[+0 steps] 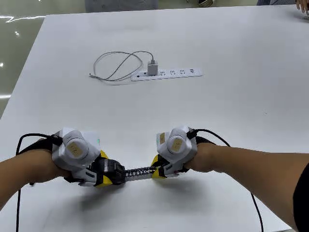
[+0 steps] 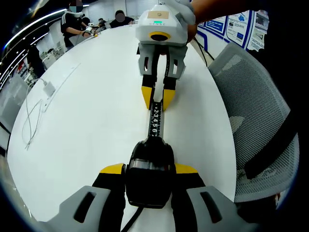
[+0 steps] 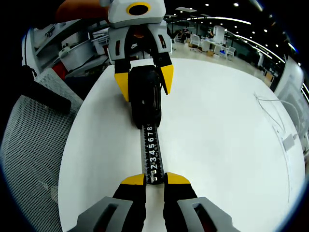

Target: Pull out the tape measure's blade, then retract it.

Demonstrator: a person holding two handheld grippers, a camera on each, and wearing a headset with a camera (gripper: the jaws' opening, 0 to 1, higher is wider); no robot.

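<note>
The tape measure (image 2: 149, 169) is held just above the tabletop (image 1: 217, 111), its black body pinched between the yellow-tipped jaws of the left gripper (image 1: 108, 170). A short run of blade (image 3: 151, 150) reaches from its mouth to the right gripper (image 3: 154, 180), whose jaws are pressed together on the blade's end. With only the first few numbers showing, this looks like the drawing-out or feeding-back part of the job, though which of the two I cannot tell. Either way, the right gripper should travel in a straight line away from or toward the tape measure, with the blade kept flat and level with the mouth so it neither kinks nor twists. The left gripper needs a firm, steady hold so the tape measure does not swing. On the way back, the tip is better walked in than let go to snap. Well beyond the tape measure lie a power strip (image 1: 166, 73) and a looped cable (image 1: 116, 67), and a mesh chair (image 2: 251, 96) stands on the person's side of it. The hook at the blade's tip is buried between the right gripper's jaws. The tape measure's sides are covered by the left gripper. Any lock or button is too dark to make out, and whether the tape measure touches the tabletop is unclear.
</note>
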